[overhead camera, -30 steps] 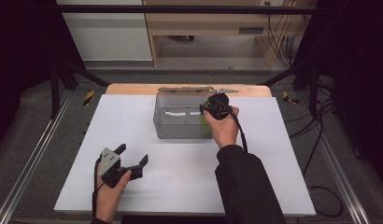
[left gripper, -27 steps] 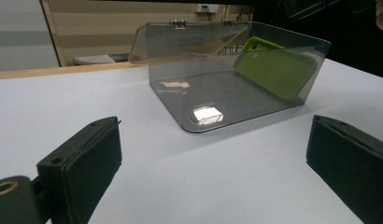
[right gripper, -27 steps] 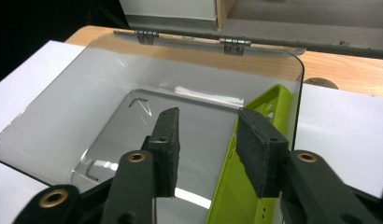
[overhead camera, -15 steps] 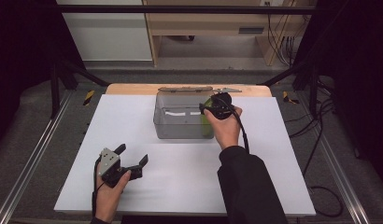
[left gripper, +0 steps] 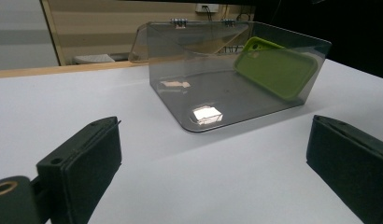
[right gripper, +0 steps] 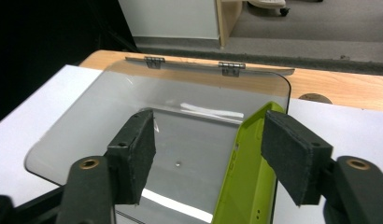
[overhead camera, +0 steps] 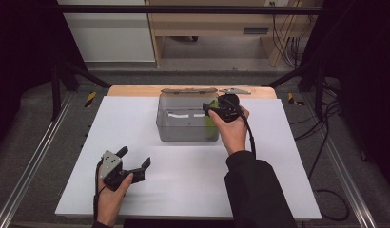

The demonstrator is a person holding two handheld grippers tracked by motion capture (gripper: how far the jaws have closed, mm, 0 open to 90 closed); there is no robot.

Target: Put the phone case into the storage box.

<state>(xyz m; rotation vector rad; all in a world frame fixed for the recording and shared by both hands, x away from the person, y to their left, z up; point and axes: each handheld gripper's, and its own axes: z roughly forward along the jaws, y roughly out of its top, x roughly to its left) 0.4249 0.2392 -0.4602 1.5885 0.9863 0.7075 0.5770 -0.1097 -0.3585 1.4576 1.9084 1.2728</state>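
A clear grey plastic box [overhead camera: 183, 124] stands at the back middle of the white table, its hinged lid [overhead camera: 188, 90] tipped open to the rear. A lime-green phone case [overhead camera: 211, 124] leans on edge inside it against the right wall [left gripper: 273, 70]. My right gripper [overhead camera: 214, 110] hovers over the box's right end, pointing down into it. Its jaws have just been opening. The case [right gripper: 243, 177] lies below and between the pads, closer to the right one, and neither pad presses on it [right gripper: 210, 156]. My left gripper [overhead camera: 133, 159] rests open at the front left, nothing between its jaws [left gripper: 213, 158].
A white sheet [overhead camera: 136, 123] covers the table, with a wooden strip [overhead camera: 131, 90] along the back edge. A small metal plate [overhead camera: 234, 90] lies on that strip behind the box. Metal rails [overhead camera: 36, 161] run along both sides. The right gripper's cable trails over the sleeve.
The right hand has barely shifted above the box, and the green case now shows more plainly inside beside it. The left gripper has stayed where it was.
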